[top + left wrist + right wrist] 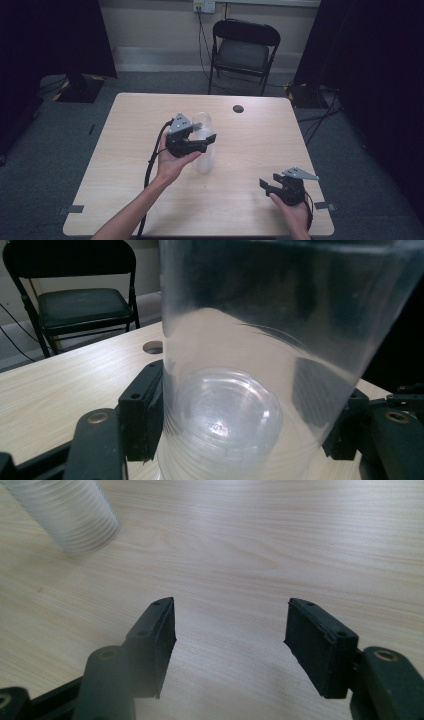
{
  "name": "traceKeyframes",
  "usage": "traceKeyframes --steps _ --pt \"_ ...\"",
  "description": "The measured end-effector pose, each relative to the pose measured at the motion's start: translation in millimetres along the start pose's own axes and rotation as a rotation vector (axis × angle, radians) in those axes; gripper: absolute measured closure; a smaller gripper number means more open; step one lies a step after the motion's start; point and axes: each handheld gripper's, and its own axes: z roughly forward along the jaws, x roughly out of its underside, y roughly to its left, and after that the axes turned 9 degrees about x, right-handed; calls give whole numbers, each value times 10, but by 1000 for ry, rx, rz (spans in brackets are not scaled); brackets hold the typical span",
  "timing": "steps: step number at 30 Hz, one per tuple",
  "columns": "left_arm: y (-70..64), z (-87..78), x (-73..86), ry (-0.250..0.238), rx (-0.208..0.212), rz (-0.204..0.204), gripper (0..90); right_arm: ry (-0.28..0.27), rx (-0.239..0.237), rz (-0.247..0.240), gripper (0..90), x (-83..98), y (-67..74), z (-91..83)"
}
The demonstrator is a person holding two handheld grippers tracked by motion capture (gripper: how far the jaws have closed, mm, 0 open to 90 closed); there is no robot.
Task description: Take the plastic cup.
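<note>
A tall stack of clear plastic cups [204, 150] stands about upright in the middle of the wooden table [125, 165]. My left gripper [202, 137] reaches it from the left, and its two black pads press on opposite walls of the stack [250, 340]. The left gripper [240, 420] holds it low, near the ribbed end. Near the table's front right corner my right gripper [267, 184] is open with nothing between its jaws. In the right gripper view the gripper [230, 635] hovers over bare wood, with the ribbed end of the cups [70, 515] at the far left.
A round cable hole [238, 108] sits near the table's far edge. A black folding chair [242, 50] stands behind the table. Cables trail on the grey floor to the right [320, 117]. Dark curtains hang at both sides.
</note>
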Motion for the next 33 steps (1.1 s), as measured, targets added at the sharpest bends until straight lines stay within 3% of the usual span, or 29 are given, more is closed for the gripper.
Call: traceKeyframes --steps 12,18,23,29,31,33 --pt "-21 -156 -122 -58 1 21 332 -8 -3 -6 368 -5 5 -9" --pt "-87 -224 -139 -80 23 -10 331 -13 6 -2 368 -6 11 -23" --pt "-132 -312 -131 -64 39 -7 330 -13 2 -7 368 -10 29 -27" --pt "-122 -448 -72 -40 60 -63 330 -13 -8 -15 368 -16 72 -34" --pt "-121 -480 -32 -32 33 -78 330 -20 -12 -19 368 -21 89 -42" --pt "-106 -503 6 -19 48 -100 330 -26 -17 -22 368 -26 102 -52"
